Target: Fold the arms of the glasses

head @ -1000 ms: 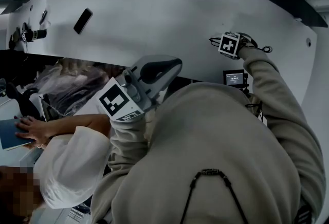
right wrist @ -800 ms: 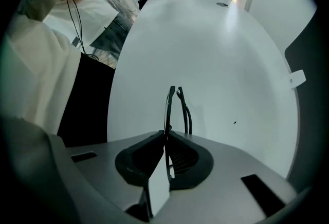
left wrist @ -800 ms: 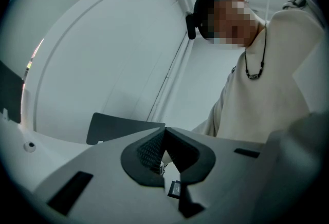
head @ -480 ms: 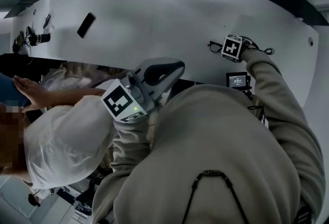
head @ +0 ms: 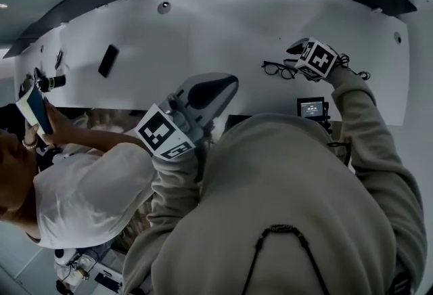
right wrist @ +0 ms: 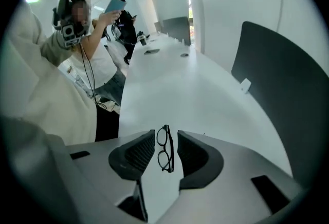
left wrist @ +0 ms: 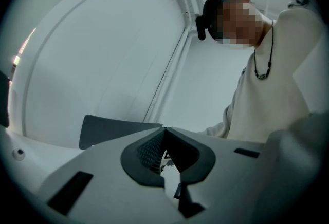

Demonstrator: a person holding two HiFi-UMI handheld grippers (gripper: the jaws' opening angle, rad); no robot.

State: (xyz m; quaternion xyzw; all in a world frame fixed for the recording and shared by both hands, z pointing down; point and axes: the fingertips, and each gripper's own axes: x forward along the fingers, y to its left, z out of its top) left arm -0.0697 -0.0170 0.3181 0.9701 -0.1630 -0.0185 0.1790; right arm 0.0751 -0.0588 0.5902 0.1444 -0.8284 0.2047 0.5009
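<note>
The black-rimmed glasses (head: 277, 69) lie on the white table (head: 223, 30), just left of my right gripper (head: 298, 50). In the right gripper view the glasses (right wrist: 165, 148) show through the gap between the jaws, down on the table, with their arms lying along the frame. My right gripper (right wrist: 166, 153) hangs above them pointing steeply down. Its jaws have just been opening and the pads touch nothing. My left gripper (head: 215, 87) is held near my chest, pointing level. Its jaws (left wrist: 164, 147) are shut with nothing in them.
A small device with a lit screen (head: 311, 107) sits at the table's near edge below my right hand. A black phone-like slab (head: 108, 60) lies far left. A person in white (head: 88, 192) stands at the left holding a blue book (head: 35, 107). A dark partition (right wrist: 277, 89) borders the table.
My right gripper has risen off the table and opened, leaving the glasses lying free beside it. The person at the left has lifted the blue book. My left gripper has barely shifted.
</note>
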